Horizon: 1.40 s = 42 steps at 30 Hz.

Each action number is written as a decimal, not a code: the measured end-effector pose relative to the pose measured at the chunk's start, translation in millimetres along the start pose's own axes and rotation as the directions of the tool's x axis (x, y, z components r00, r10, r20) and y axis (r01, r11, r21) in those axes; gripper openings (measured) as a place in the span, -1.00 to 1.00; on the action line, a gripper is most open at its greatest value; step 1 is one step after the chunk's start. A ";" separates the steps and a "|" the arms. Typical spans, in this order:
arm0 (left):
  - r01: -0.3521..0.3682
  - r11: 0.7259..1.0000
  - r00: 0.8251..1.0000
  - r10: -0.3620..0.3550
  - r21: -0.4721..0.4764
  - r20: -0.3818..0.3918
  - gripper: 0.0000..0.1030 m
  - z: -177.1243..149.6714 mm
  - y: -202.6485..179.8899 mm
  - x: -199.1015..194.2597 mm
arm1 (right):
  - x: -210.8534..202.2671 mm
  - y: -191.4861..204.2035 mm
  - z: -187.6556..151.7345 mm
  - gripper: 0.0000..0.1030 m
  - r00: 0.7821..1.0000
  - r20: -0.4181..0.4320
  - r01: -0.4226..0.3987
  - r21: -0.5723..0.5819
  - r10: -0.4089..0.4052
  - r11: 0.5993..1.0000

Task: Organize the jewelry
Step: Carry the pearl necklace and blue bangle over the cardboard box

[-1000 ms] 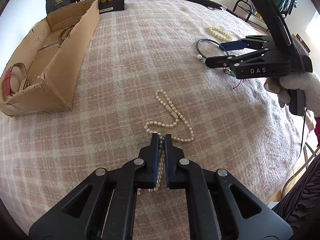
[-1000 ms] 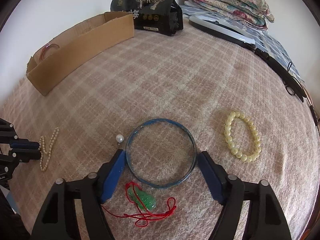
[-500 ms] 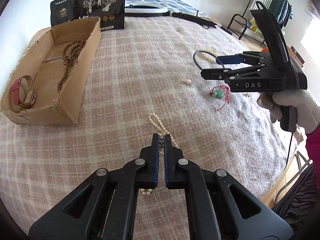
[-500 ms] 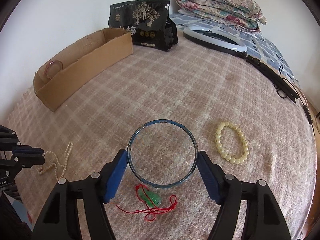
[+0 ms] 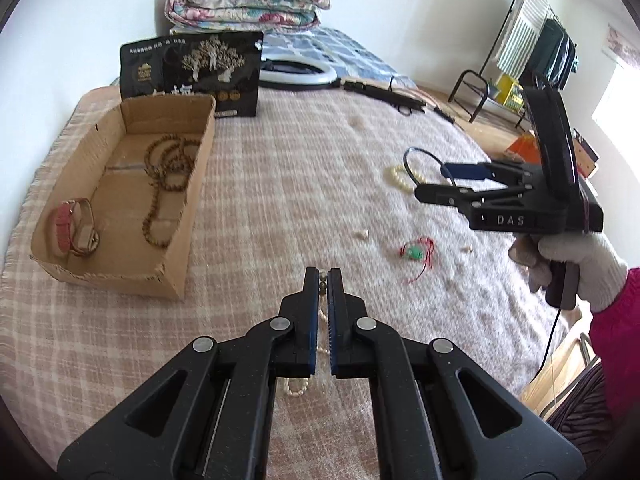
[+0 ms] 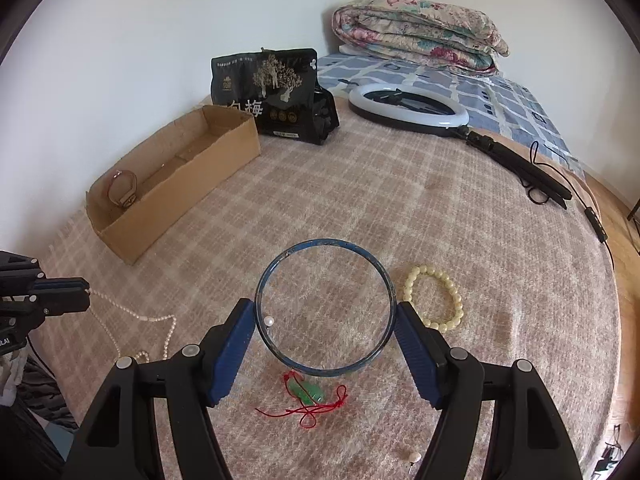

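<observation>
My left gripper (image 5: 323, 276) is shut on a pearl necklace (image 5: 296, 387), lifted above the blanket; its strand hangs down to the bed in the right wrist view (image 6: 132, 316). My right gripper (image 6: 325, 316) is shut on a blue bangle (image 6: 325, 242) and holds it above the bed; it also shows in the left wrist view (image 5: 452, 182). The cardboard box (image 5: 192, 184) at the left holds a brown bead necklace (image 5: 168, 168) and a red watch (image 5: 64, 228). A yellow bead bracelet (image 6: 434, 300), a green pendant on red cord (image 6: 308, 392) and a loose pearl (image 6: 269, 321) lie on the bed.
A black pouch (image 5: 192, 72) stands behind the box. A ring light (image 6: 408, 110) with its stand and a folded quilt (image 6: 416, 36) lie at the back. A pearl stud (image 6: 415, 457) lies near the front edge. A clothes rack (image 5: 532, 48) stands at the right.
Both grippers have risen. The left one lifted the pearl necklace off the blanket. The right one lifted the blue bangle clear of the bed.
</observation>
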<state>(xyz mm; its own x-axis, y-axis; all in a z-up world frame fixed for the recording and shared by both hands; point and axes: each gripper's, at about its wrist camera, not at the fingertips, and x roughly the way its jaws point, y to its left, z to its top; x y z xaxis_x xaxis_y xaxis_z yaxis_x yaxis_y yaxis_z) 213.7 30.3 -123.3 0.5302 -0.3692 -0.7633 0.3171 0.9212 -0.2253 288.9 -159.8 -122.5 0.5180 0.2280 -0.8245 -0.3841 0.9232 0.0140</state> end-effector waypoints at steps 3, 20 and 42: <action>0.009 1.000 1.000 -0.009 -0.018 0.025 -0.97 7.1 3.4 -9.1 | -6.2 2.0 3.1 0.41 1.000 0.016 0.000 0.002 0.000 1.000; 0.040 0.998 0.980 -0.030 -0.051 0.197 -0.97 62.4 16.8 -65.9 | -23.5 28.8 33.4 0.42 0.998 0.053 -0.027 0.000 0.027 1.000; -0.082 0.971 0.934 0.154 -0.226 0.322 -0.97 107.9 131.6 -114.6 | 17.3 125.9 98.9 0.42 0.985 0.078 -0.148 -0.082 0.154 0.986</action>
<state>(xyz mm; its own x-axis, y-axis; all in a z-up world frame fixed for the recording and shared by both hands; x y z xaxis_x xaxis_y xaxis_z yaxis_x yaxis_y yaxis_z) 279.5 180.6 -0.2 0.7972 -0.2428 -0.5528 0.0867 0.9521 -0.2932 325.1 -9.0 -79.1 0.5108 0.3910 -0.7657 -0.5180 0.8508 0.0889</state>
